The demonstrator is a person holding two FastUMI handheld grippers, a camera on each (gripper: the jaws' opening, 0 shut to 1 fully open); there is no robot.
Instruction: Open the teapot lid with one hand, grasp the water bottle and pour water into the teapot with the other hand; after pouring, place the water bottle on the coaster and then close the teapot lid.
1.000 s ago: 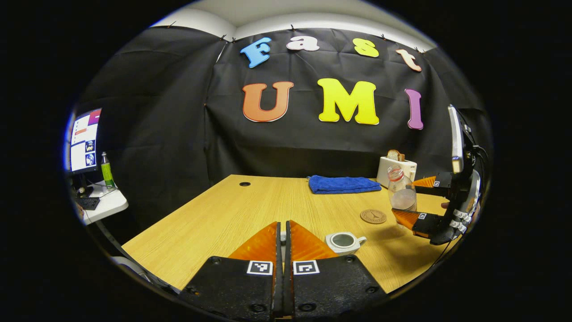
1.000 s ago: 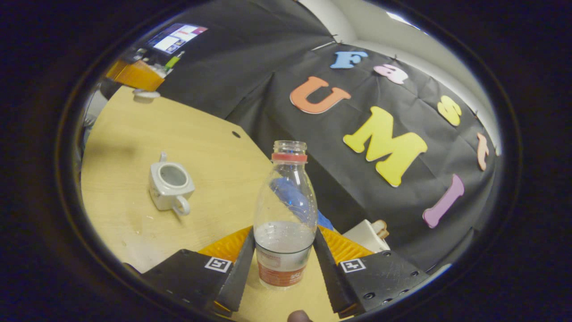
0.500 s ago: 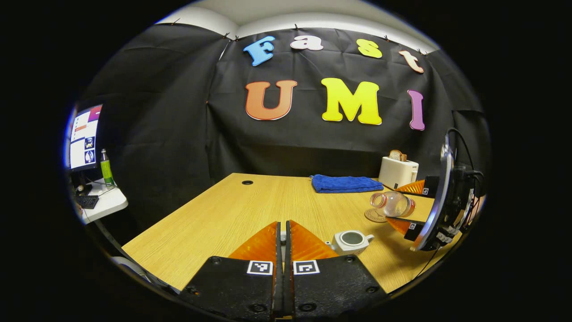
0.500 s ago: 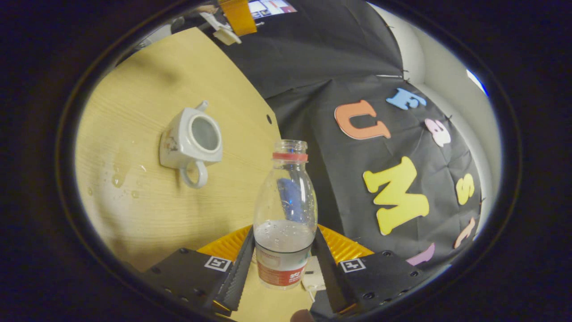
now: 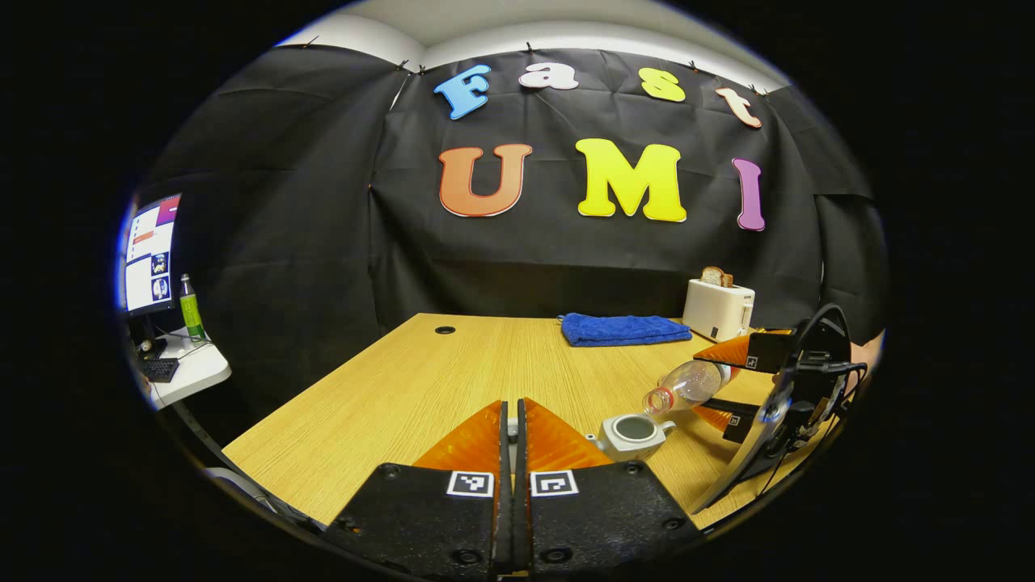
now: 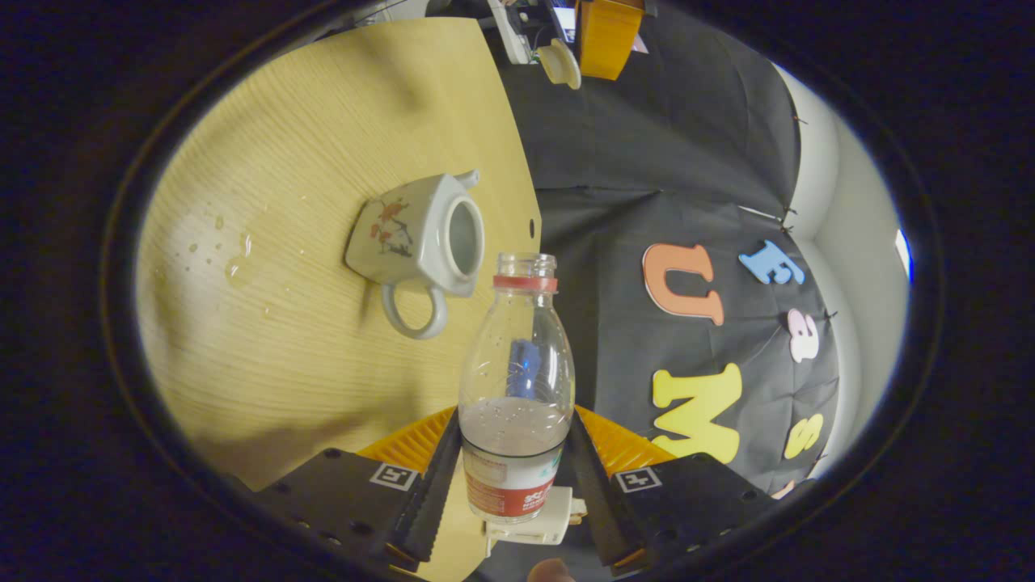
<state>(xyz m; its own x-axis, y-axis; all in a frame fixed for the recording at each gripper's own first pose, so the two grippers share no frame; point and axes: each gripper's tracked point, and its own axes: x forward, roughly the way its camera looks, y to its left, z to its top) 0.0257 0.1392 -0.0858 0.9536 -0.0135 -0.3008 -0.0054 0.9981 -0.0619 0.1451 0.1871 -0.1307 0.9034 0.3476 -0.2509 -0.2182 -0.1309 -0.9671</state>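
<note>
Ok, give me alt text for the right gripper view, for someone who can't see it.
The right gripper is shut on a clear, uncapped water bottle, tipped with its mouth close to the open top of a white teapot. The teapot stands on a wooden table with a few spilled drops nearby.

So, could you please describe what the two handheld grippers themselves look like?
Both have black bodies with a small square black-and-white marker on each half. The left gripper has wedge-shaped jaws; the right gripper has jaws ridged inside, and black cables loop off its back.
</note>
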